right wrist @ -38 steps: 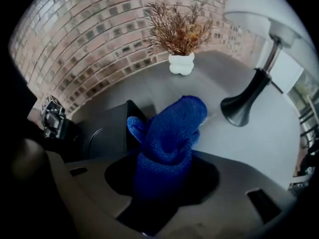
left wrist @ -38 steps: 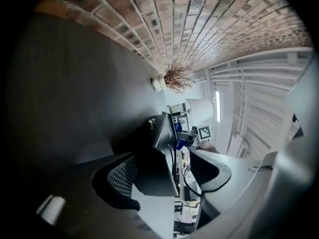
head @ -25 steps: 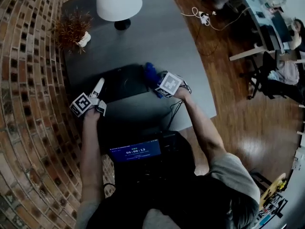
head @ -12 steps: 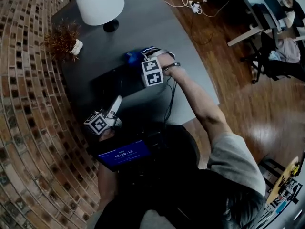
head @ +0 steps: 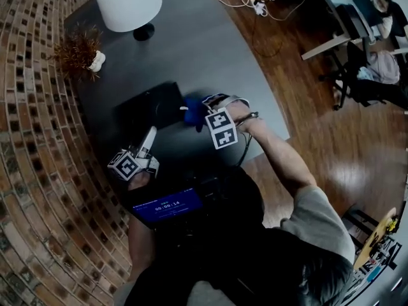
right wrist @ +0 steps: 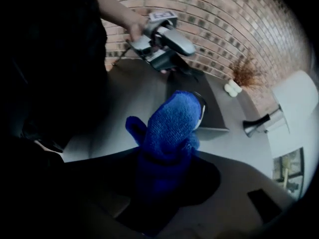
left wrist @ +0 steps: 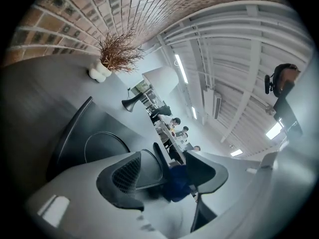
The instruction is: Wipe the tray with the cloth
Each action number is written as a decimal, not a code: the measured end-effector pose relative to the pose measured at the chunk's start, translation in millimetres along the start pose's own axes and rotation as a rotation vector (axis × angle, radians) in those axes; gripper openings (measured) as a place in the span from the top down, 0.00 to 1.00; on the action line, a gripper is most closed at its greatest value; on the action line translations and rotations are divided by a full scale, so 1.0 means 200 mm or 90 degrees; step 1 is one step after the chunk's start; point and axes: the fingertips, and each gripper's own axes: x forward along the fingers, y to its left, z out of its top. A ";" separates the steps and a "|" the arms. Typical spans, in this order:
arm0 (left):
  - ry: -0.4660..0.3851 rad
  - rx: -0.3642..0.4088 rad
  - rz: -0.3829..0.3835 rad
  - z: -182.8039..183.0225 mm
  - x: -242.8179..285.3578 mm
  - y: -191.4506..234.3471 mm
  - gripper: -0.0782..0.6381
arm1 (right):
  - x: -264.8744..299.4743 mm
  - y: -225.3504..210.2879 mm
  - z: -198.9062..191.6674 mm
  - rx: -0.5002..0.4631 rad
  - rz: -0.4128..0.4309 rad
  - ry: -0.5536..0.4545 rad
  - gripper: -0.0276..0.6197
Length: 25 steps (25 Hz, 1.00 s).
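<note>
A dark tray [head: 145, 104] lies on the grey table [head: 210, 56]. My right gripper [head: 201, 117] is shut on a blue cloth [head: 191, 111], which sits at the tray's right edge. In the right gripper view the cloth [right wrist: 172, 128] bulges out of the dark jaws of the right gripper [right wrist: 160, 193], and the tray [right wrist: 212, 114] lies just beyond it. My left gripper [head: 150, 135] is at the tray's near edge. Its jaws have closed partway. In the left gripper view the tray [left wrist: 82, 141] shows its rim between them, with a gap on the right jaw's side.
A white lamp [head: 126, 4] and a dried plant in a white pot [head: 80, 48] stand at the table's far end. A brick wall [head: 32, 139] runs along the left. Wooden floor [head: 319, 126] lies off the right edge. A lit screen [head: 171, 207] hangs at the person's chest.
The left gripper drew back from the tray's left side to its near edge. The right gripper carried the cloth to the tray's far right corner, then back along its right edge.
</note>
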 end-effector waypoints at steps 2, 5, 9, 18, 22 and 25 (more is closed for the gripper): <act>-0.001 -0.002 0.000 0.00 0.00 0.00 0.50 | 0.05 -0.27 -0.11 0.055 -0.073 0.023 0.69; -0.006 -0.008 0.000 0.00 0.00 0.00 0.50 | 0.15 -0.64 -0.15 0.105 -0.141 0.019 0.69; -0.012 -0.014 -0.005 -0.01 0.01 -0.01 0.50 | 0.32 -0.73 -0.16 0.051 -0.121 0.049 0.68; -0.013 -0.015 0.001 -0.01 0.00 0.00 0.51 | 0.27 -0.20 -0.08 -0.063 -0.069 0.069 0.68; -0.016 -0.021 -0.002 -0.02 0.00 -0.01 0.51 | 0.18 0.18 0.00 -0.116 0.039 0.024 0.68; -0.013 -0.022 -0.001 -0.03 0.00 -0.02 0.51 | 0.13 0.06 -0.06 -0.048 0.021 0.021 0.68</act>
